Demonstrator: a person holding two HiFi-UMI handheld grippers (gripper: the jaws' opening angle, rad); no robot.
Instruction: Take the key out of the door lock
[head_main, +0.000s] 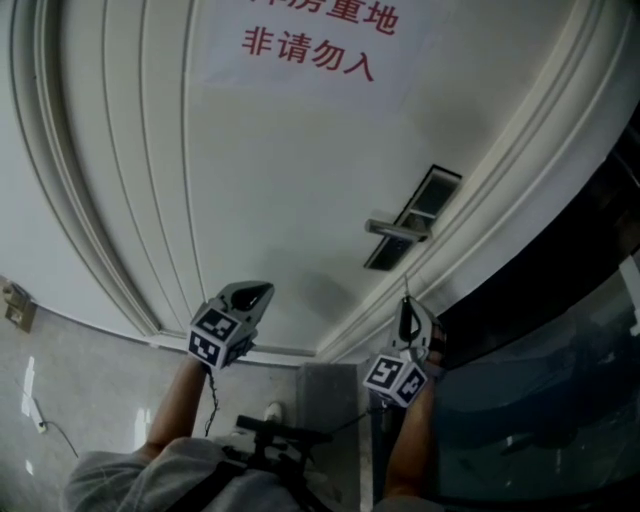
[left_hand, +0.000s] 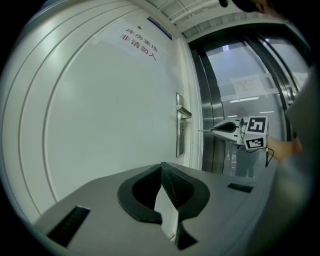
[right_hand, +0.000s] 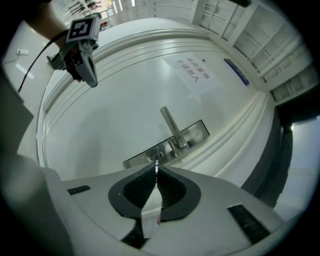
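A white door (head_main: 300, 180) carries a metal lock plate (head_main: 410, 220) with a lever handle (head_main: 397, 229). My right gripper (head_main: 406, 303) is shut on a thin key (head_main: 406, 286), whose blade points at the door. The right gripper view shows the key (right_hand: 156, 165) just short of the keyhole (right_hand: 159, 155) and below the handle (right_hand: 172, 127). From the left gripper view, the right gripper (left_hand: 215, 130) and the key (left_hand: 205, 131) hang a little off the lock plate (left_hand: 179, 130). My left gripper (head_main: 265, 290) is further left, its jaws shut on nothing.
A paper notice with red characters (head_main: 310, 45) is stuck high on the door. The moulded door frame (head_main: 520, 170) runs along the right, with dark glass (head_main: 560, 350) and metal panels (left_hand: 240, 100) beyond it. A wall socket (head_main: 15, 310) sits at the far left.
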